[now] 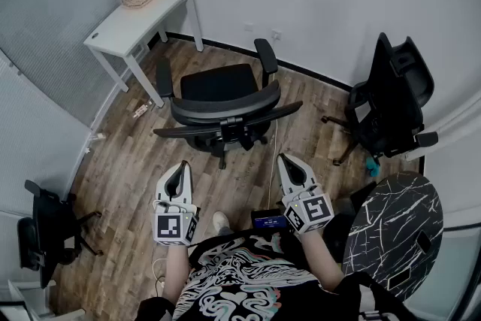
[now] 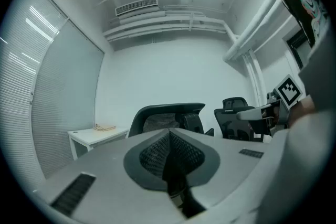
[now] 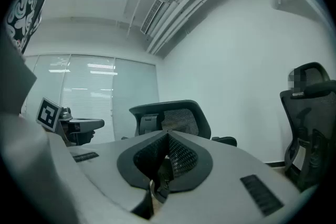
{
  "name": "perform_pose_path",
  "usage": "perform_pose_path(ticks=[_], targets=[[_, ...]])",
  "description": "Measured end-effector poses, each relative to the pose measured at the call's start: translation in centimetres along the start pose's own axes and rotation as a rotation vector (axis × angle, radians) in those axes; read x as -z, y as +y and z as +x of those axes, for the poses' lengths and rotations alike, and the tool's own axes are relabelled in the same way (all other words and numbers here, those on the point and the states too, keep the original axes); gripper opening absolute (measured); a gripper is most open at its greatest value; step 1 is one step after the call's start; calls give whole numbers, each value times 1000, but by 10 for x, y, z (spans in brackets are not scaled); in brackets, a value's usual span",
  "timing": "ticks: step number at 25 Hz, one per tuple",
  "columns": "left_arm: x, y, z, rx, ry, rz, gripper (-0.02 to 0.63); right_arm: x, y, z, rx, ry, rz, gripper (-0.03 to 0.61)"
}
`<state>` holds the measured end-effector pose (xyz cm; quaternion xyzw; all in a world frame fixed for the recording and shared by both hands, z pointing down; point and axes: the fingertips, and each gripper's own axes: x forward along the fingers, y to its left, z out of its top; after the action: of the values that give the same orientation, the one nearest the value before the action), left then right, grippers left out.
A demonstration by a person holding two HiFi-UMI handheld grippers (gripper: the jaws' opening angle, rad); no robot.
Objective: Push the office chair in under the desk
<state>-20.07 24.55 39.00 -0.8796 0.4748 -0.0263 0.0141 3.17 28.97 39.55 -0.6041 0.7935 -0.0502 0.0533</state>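
Observation:
The black mesh office chair point(image 1: 222, 98) stands on the wood floor with its backrest toward me, a little out from the white desk point(image 1: 139, 15) at the far left. My left gripper point(image 1: 178, 175) and right gripper point(image 1: 291, 168) hover side by side just short of the backrest, apart from it, both shut and holding nothing. In the left gripper view the closed jaws point(image 2: 169, 134) point level at the backrest point(image 2: 165, 115), with the desk point(image 2: 97, 136) to its left. The right gripper view has shut jaws point(image 3: 168, 136) aimed at the same chair point(image 3: 170, 118).
A second black chair point(image 1: 391, 101) stands against the right wall. A round black marble table point(image 1: 394, 225) is at my right, and another dark chair point(image 1: 45, 225) at the lower left. A cable runs across the floor behind the office chair.

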Motion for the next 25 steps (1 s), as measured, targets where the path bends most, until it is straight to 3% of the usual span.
perform_pose_path(ticks=[12,16,21,25], targets=[[-3,-10,1,-24,10,14,31,1,-5,-5,-30,27,3,17],[0,-10,-2,-35,46,88,31,7,-6,-4,-47,47,2,17],[1,9,7,-70,23,126,31,14,-5,4,-84,80,-17,15],[11,21,19,-51,71,172,32,19,0,9,-89,112,-38,15]])
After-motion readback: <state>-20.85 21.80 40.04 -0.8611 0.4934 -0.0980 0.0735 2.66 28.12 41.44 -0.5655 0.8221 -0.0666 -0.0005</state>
